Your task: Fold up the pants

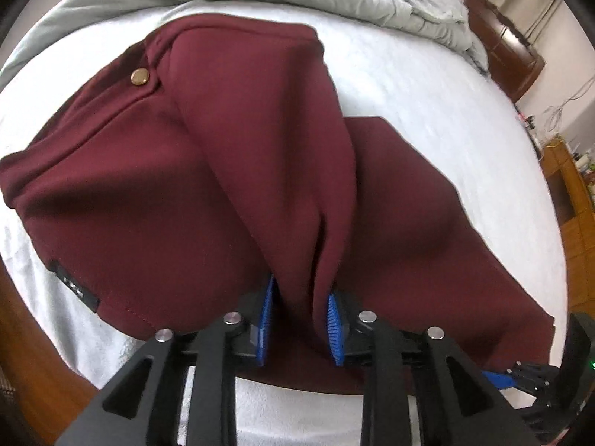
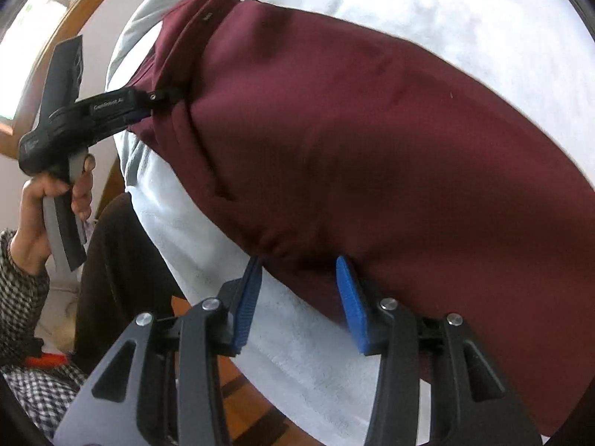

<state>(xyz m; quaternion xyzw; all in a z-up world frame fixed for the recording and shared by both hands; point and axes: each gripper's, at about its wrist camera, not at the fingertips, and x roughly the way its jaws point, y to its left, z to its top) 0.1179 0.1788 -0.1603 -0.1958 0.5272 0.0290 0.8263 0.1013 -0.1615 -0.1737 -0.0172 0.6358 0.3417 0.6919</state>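
Maroon pants (image 1: 230, 171) lie folded on a white bed sheet (image 1: 427, 85), showing a brass button (image 1: 140, 76) and a black label (image 1: 74, 286). In the left wrist view, my left gripper (image 1: 301, 290) has a raised fold of the maroon cloth filling the gap between its blue pads (image 1: 334, 327). The right wrist view shows that same left gripper (image 2: 167, 96) reaching into the pants' waist end. My right gripper (image 2: 299, 260) stands open at the near edge of the pants (image 2: 372, 130). White sheet shows between its pads (image 2: 351, 304), and no cloth is pinched.
A grey duvet (image 1: 390, 0) is bunched at the head of the bed, against a dark wooden headboard (image 1: 513, 55). Wooden furniture (image 1: 572, 193) stands to the right. A person's hand (image 2: 55, 193) and checked sleeve (image 2: 22, 290) hold the left gripper beside the bed's wooden edge (image 2: 238, 390).
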